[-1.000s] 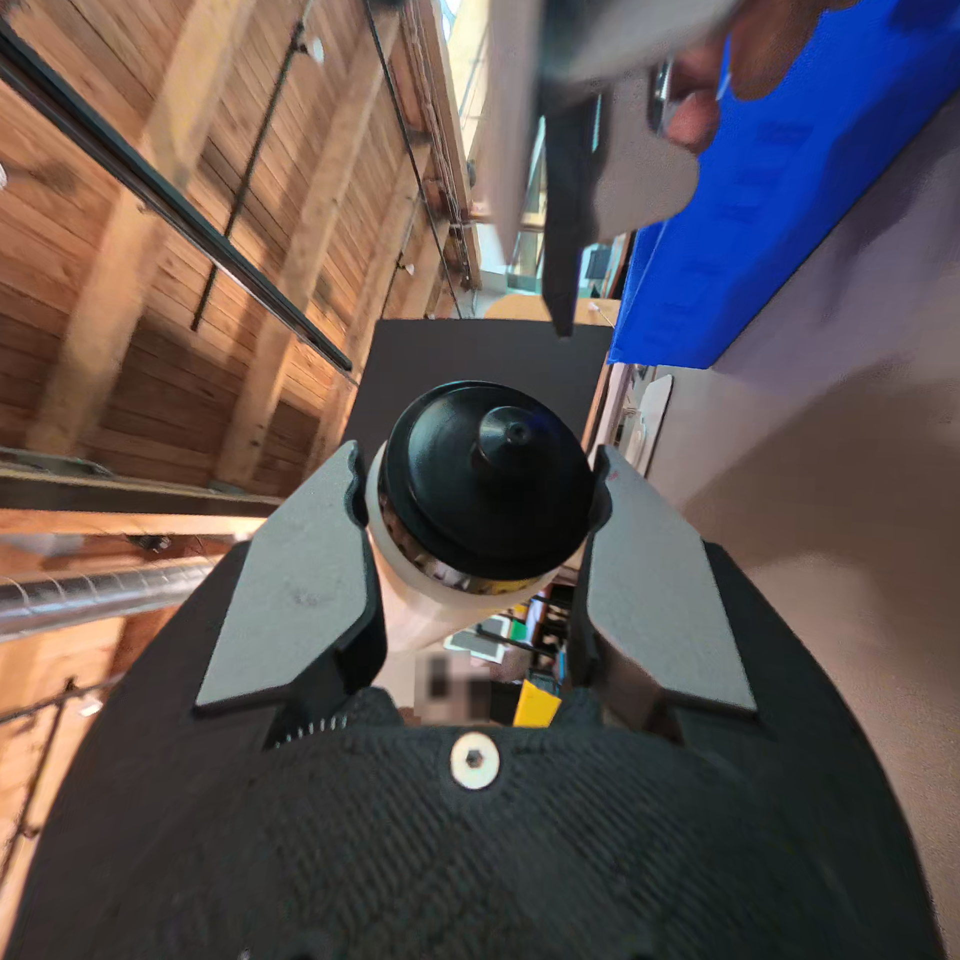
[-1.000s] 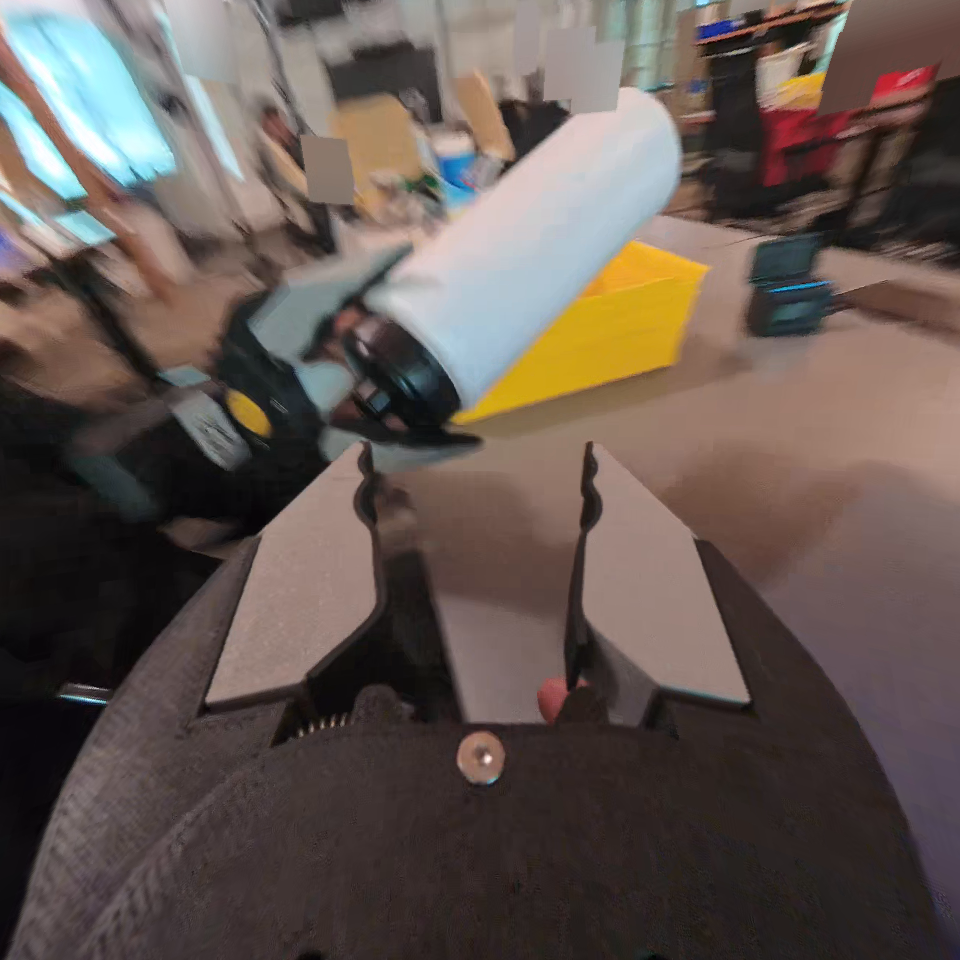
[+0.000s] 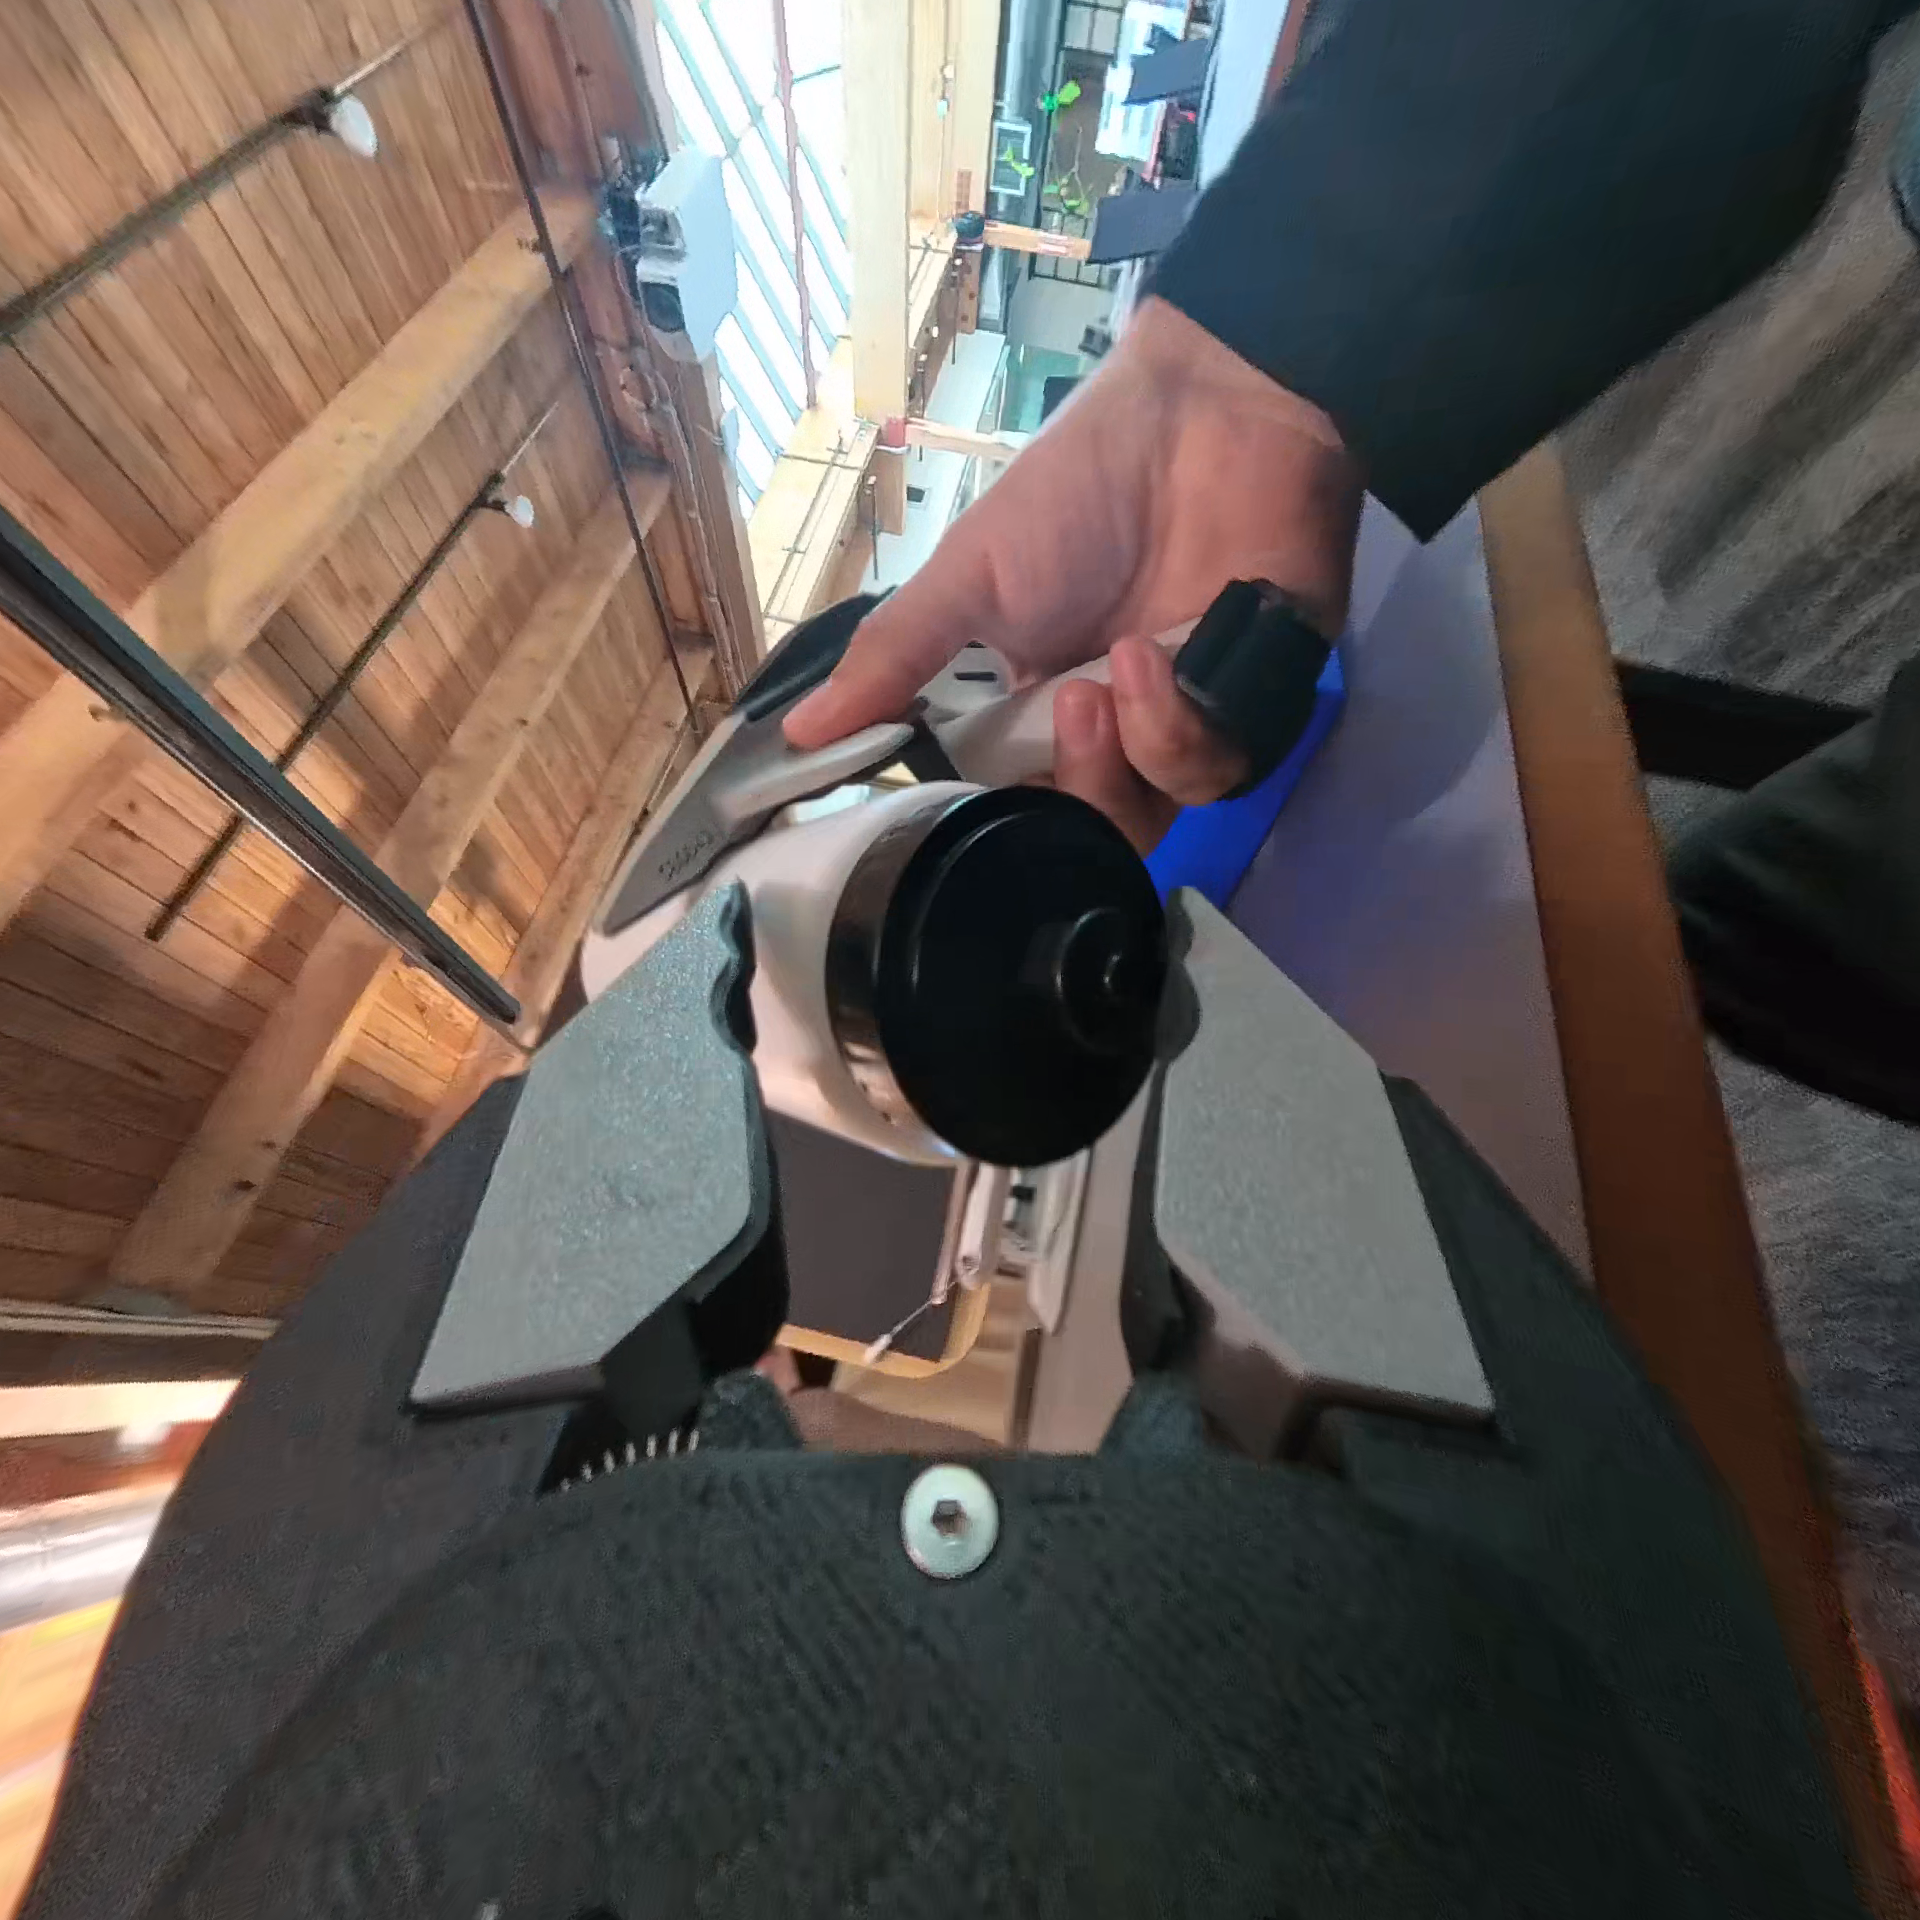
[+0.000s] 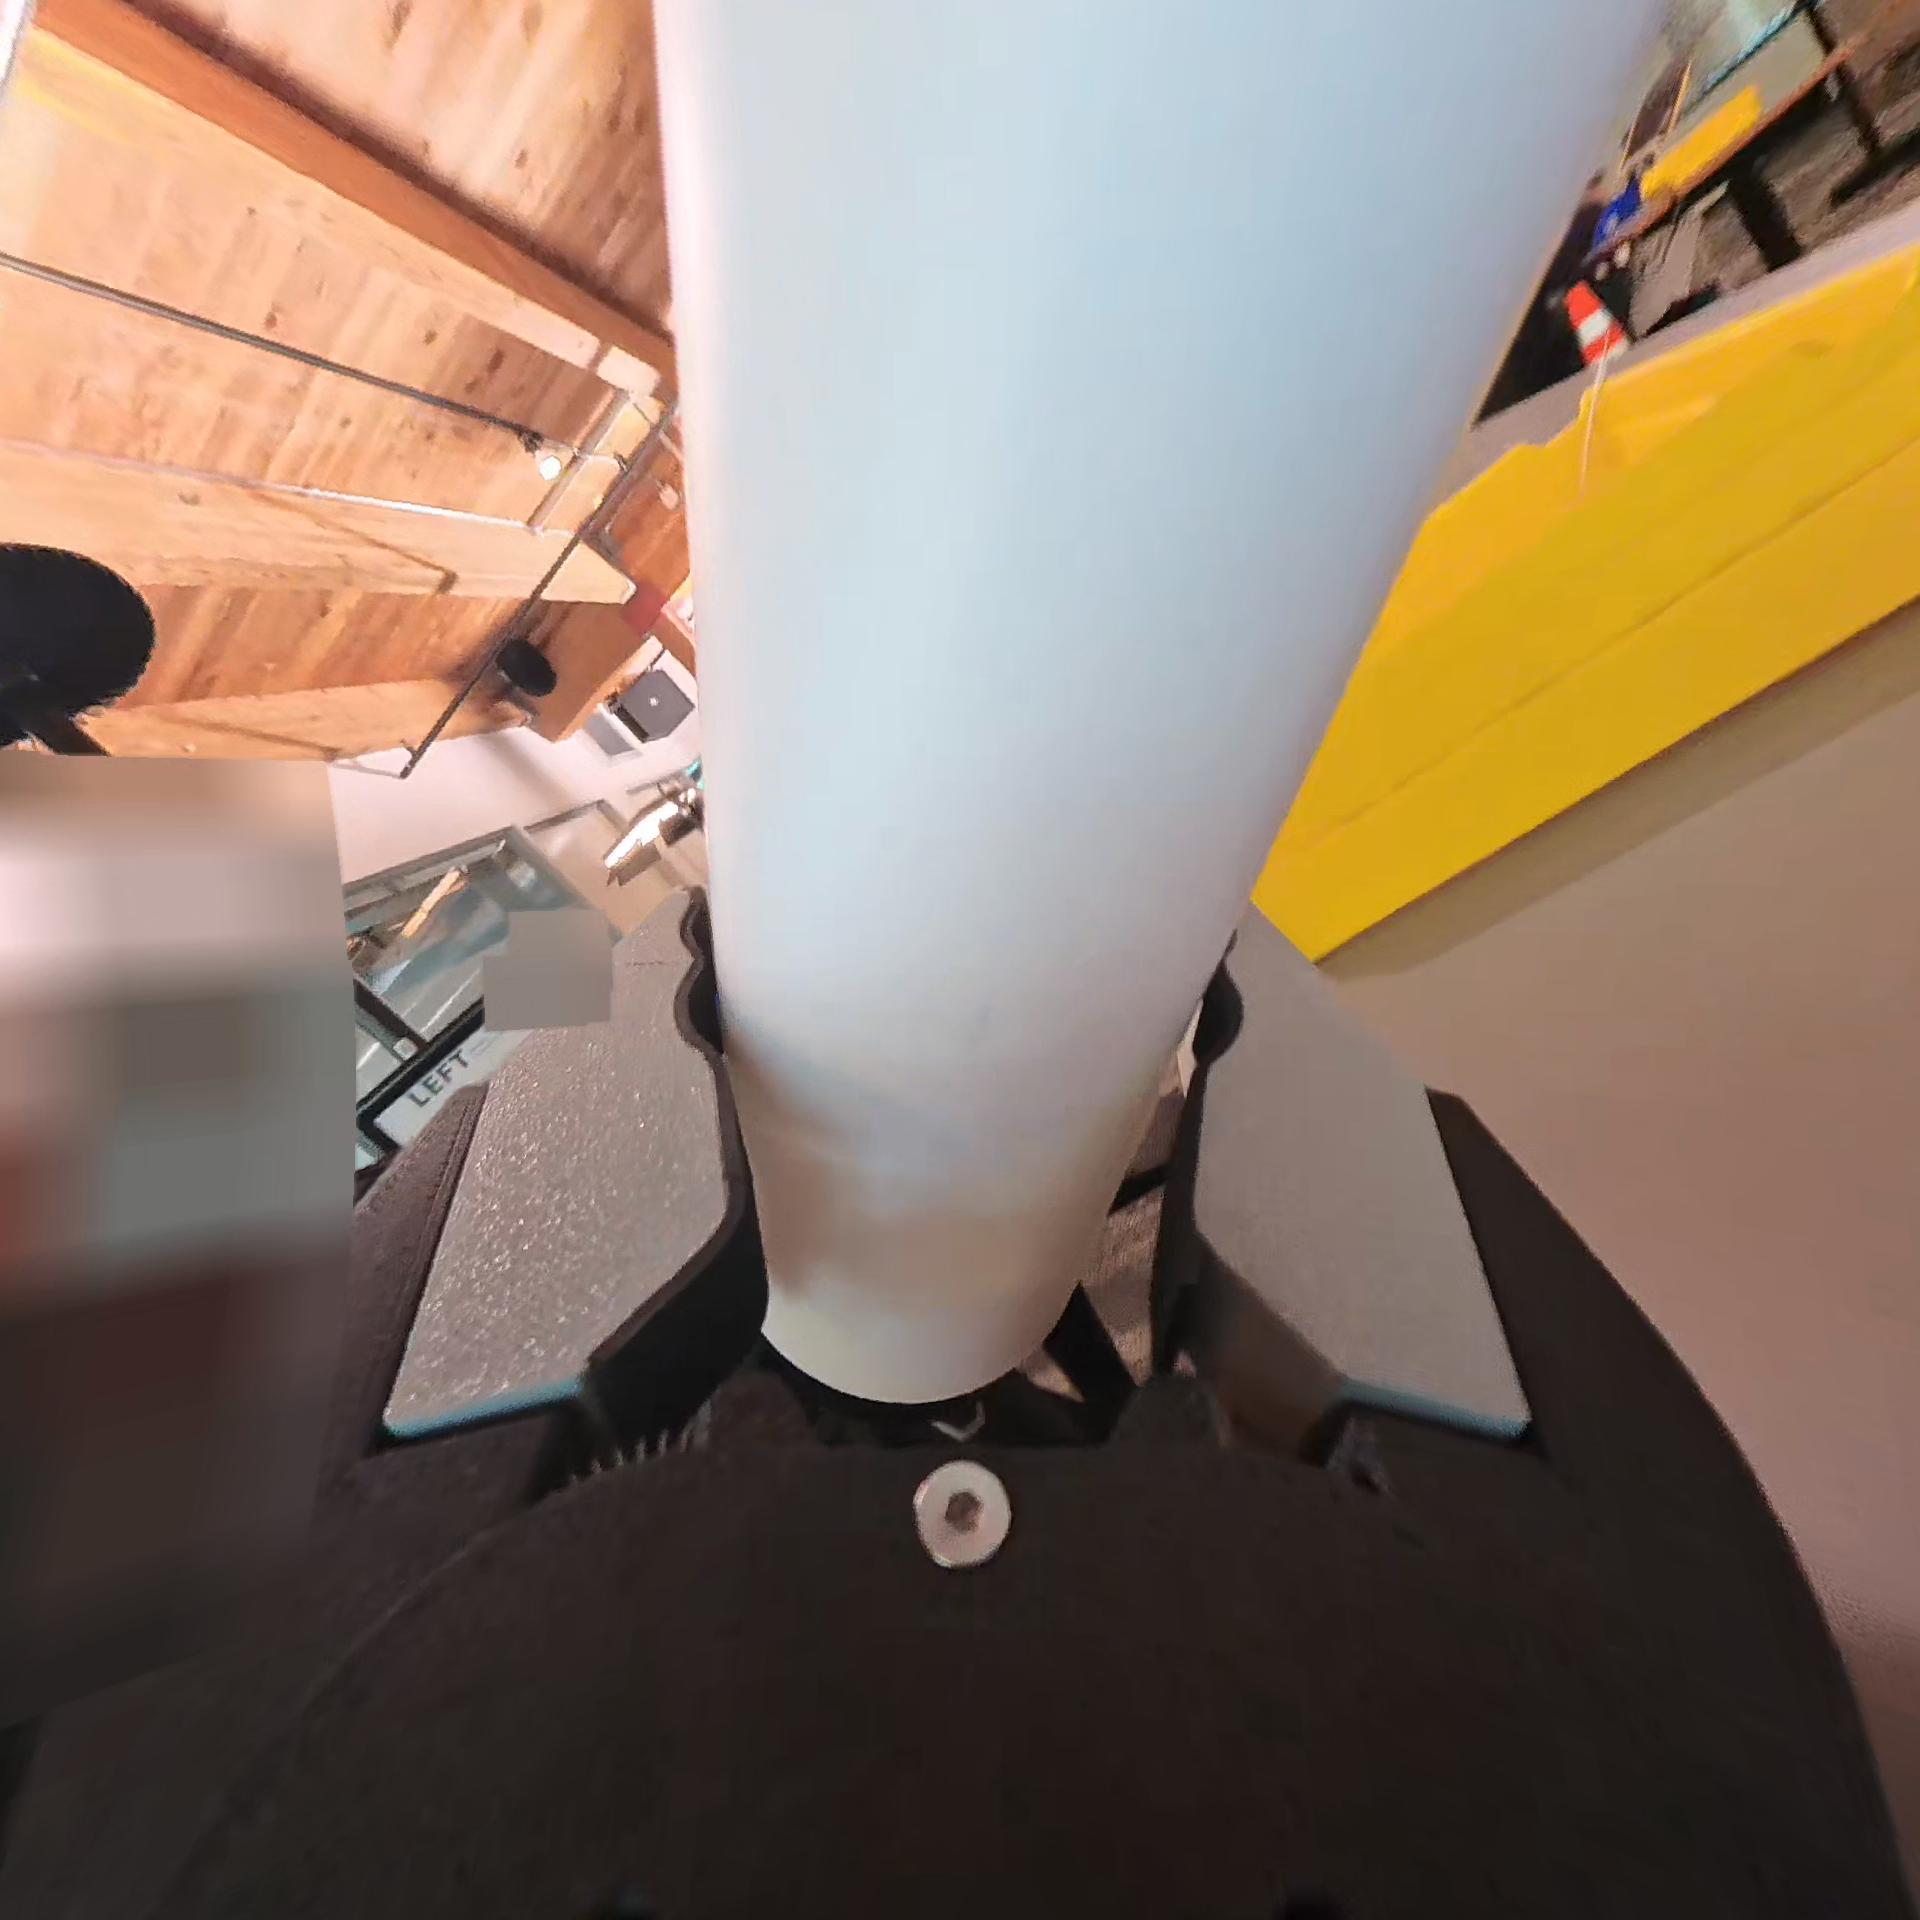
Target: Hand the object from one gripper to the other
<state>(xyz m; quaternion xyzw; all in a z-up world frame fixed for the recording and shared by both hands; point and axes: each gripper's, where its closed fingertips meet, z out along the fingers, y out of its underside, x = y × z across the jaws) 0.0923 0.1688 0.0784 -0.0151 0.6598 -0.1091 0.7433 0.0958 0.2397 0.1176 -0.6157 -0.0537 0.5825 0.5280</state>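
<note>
**Left gripper [image 3: 956,997] and right gripper [image 4: 966,1018] both clamp the white bottle [image 3: 800,935]**

Left gripper fingers close on the top end of the bottle. One fingertip presses the white shoulder just below the black cap [image 3: 997,977], and the other touches the cap's rim. The cap faces the left wrist camera, with its small raised spout at the middle, and the bottle is held in the air, tilted away from that camera.

Farther along the bottle's body, the right gripper is also closed on it. In the left wrist view, one of its grey fingers [image 3: 727,790] lies flat against the white side, just beyond the left gripper's fingertip. A person's hand [image 3: 1081,540] wraps the right gripper's handle, with a dark sleeve [image 3: 1507,208] behind it.

From the right wrist view, the white body runs straight up between the two grey fingers, and both sides are in contact with it. One end of the bottle sits deep in the throat of the gripper (which end it is cannot be told there), and the rest passes out of the top of the picture.

A yellow bin [image 4: 1610,644] stands on the grey table [image 4: 1662,1143] to one side. A blue object [image 3: 1236,831] shows behind the cap, and a wooden plank ceiling [image 3: 260,520] fills the far side.
</note>
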